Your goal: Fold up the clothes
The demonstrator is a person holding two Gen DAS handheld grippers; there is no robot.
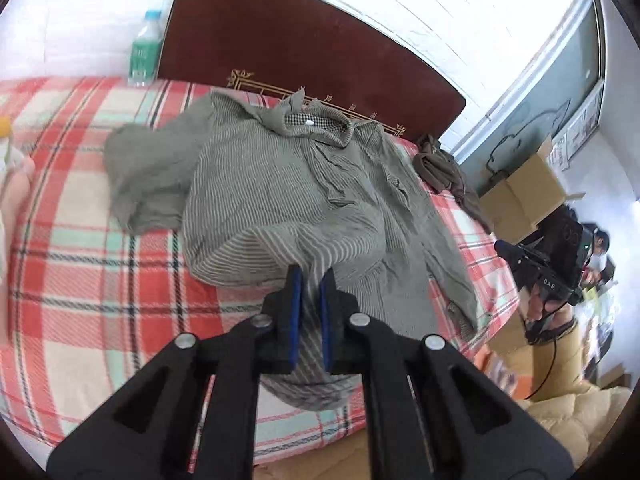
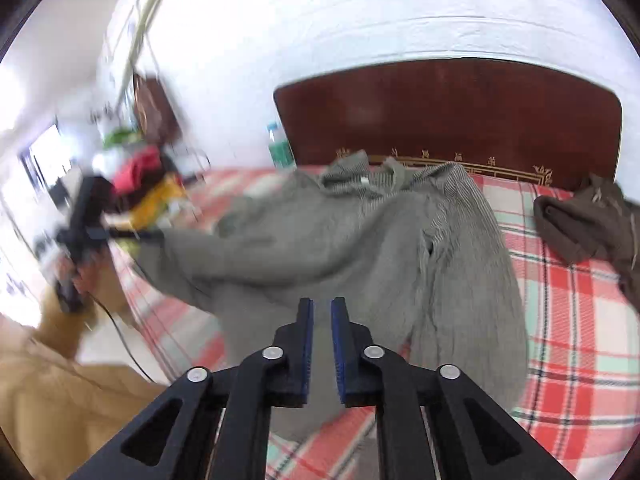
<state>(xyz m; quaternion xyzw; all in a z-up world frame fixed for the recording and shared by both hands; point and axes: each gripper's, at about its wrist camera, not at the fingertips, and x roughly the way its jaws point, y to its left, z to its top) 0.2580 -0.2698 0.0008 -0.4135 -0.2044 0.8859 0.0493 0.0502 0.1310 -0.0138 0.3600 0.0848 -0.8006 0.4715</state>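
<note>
A home bedroom: plaid-sheeted bed [image 1: 80, 208], dark wooden headboard [image 1: 280, 40], cardboard boxes [image 1: 524, 192] by the wall.

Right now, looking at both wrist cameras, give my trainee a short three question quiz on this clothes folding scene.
1. True or false: the left gripper is clamped on the striped shirt.
2. What pattern is the bedsheet?
   A plaid B dots C plain
3. What stands left of the headboard?

Key: 1 true. 2 A. 3 a water bottle.

White letters "DAS" on the black right gripper [image 1: 550, 284], bottle label unreadable
</note>
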